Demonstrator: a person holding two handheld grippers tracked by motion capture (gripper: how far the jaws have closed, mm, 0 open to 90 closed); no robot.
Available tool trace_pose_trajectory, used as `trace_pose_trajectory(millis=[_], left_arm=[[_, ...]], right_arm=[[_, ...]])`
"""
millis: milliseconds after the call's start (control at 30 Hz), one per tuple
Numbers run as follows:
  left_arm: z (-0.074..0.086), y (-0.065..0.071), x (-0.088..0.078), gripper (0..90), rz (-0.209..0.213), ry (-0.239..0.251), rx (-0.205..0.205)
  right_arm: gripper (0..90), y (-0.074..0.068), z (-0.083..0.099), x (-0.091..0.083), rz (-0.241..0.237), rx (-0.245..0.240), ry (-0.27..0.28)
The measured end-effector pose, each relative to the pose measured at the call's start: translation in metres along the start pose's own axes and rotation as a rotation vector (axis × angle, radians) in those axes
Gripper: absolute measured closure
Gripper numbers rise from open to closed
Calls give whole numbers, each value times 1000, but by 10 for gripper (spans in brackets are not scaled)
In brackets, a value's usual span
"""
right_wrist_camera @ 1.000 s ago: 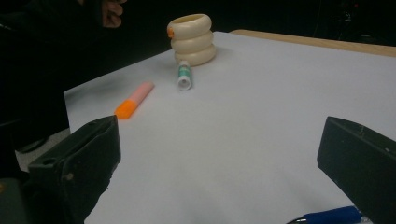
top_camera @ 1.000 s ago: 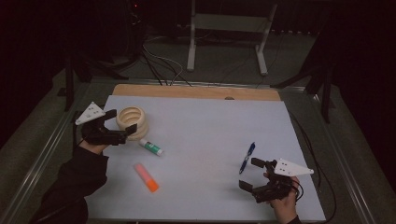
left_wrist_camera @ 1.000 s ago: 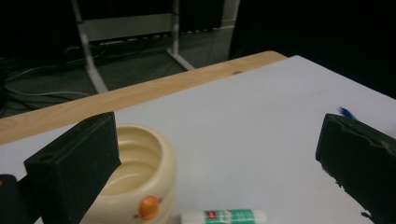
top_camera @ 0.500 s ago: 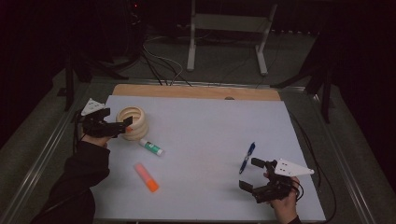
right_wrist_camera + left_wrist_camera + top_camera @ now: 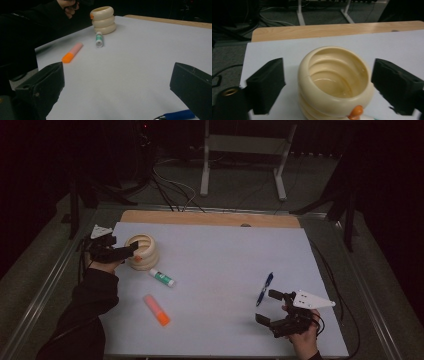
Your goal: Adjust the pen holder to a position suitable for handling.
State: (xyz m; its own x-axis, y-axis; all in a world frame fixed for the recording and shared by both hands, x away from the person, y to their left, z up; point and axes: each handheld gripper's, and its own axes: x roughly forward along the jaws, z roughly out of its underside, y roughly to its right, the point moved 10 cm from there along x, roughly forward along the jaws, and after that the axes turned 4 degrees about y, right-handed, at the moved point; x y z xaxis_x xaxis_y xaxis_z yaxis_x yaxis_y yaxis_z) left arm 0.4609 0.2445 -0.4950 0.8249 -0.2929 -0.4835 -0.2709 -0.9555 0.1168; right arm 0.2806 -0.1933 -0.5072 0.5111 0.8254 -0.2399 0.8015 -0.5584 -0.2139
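Observation:
A cream ribbed cup [image 5: 142, 251] stands upright at the table's left, with a small orange knob [image 5: 355, 111] at its rim. My left gripper [image 5: 131, 249] reaches over it from the left. Its jaws have just been closing and stand either side of the cup [image 5: 335, 82], with a gap between each pad [image 5: 268, 85] and the wall. Near the front right, my right gripper [image 5: 269, 307] is wide open over bare paper, nothing between its jaws. A blue pen [image 5: 265, 288] lies just beyond it.
A green-and-white glue stick [image 5: 162, 277] lies right of the cup, and an orange highlighter [image 5: 157, 310] lies nearer the front. White paper [image 5: 225, 255] covers the table, with a wooden strip [image 5: 210, 218] along the far edge. Cables and a stand sit on the floor behind.
The left hand has shifted slightly toward the far side and lower, bringing its jaws down around the cup. The right gripper and the loose items have not moved.

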Motion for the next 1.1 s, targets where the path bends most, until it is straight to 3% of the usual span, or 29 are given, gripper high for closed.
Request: trace_pose_trajectory(millis=[200, 367, 600, 933, 1100], left_arm=[[3, -11, 8, 265, -68, -26, -5], [7, -17, 16, 360, -100, -57, -14], [15, -18, 27, 464, -113, -122, -21], [19, -20, 37, 627, -160, -179, -29], [19, -20, 40, 722, -170, -175, -43]], right_arm=[[0, 0, 0, 0, 2, 2, -1], [0, 1, 1, 0, 5, 2, -3], [0, 1, 1, 0, 6, 7, -4], [0, 2, 2, 0, 10, 9, -7], [0, 2, 2, -1, 11, 9, -7]])
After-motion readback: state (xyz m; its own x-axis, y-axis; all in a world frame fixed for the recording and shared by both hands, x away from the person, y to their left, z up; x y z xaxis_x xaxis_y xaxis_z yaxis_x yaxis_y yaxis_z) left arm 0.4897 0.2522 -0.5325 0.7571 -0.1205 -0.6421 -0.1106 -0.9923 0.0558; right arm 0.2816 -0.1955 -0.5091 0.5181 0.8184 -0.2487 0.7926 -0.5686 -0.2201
